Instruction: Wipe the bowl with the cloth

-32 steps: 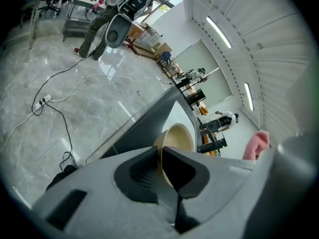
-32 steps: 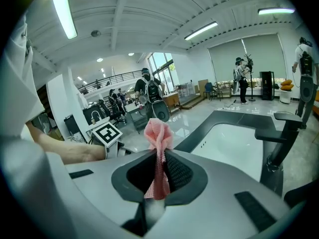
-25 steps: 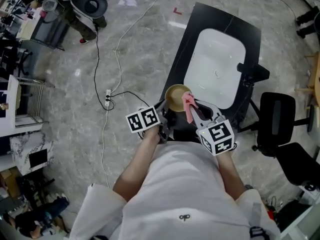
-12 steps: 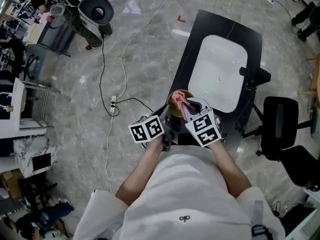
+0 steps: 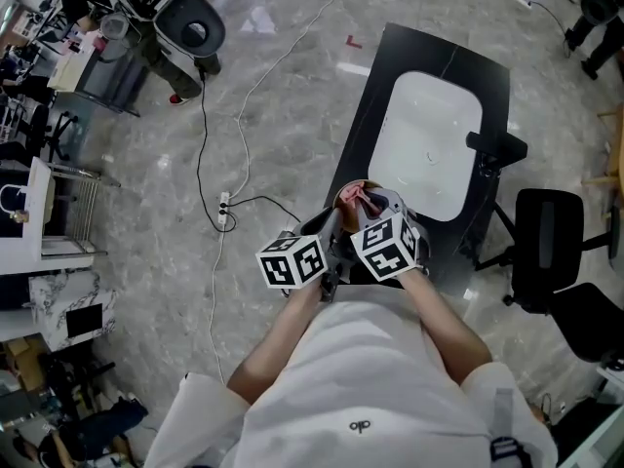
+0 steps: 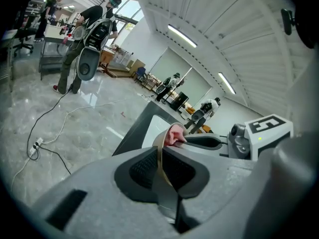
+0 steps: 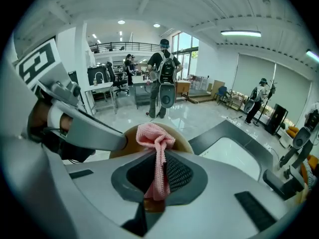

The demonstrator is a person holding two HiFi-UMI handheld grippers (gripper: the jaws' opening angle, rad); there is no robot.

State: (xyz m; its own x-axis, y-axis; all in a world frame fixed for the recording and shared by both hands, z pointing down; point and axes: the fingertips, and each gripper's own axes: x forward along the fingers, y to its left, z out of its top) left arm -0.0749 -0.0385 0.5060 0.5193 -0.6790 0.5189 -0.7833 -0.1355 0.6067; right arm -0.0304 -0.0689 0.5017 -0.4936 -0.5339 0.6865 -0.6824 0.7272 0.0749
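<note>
Clamped by left gripper (image 6: 159,159) jaws: rim of tan round bowl (image 7: 128,143). Pinched by right gripper (image 7: 157,172) jaws: pink knitted cloth (image 7: 155,136), bunched end directly ahead, in bowl's mouth.

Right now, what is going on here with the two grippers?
A person holds a gripper in each hand, close to the chest, at the near end of the black table. The left gripper has its fingers shut on the rim of a tan bowl and holds it up on edge. The right gripper is shut on a pink cloth, whose bunched end appears to lie against the bowl's inside.
</note>
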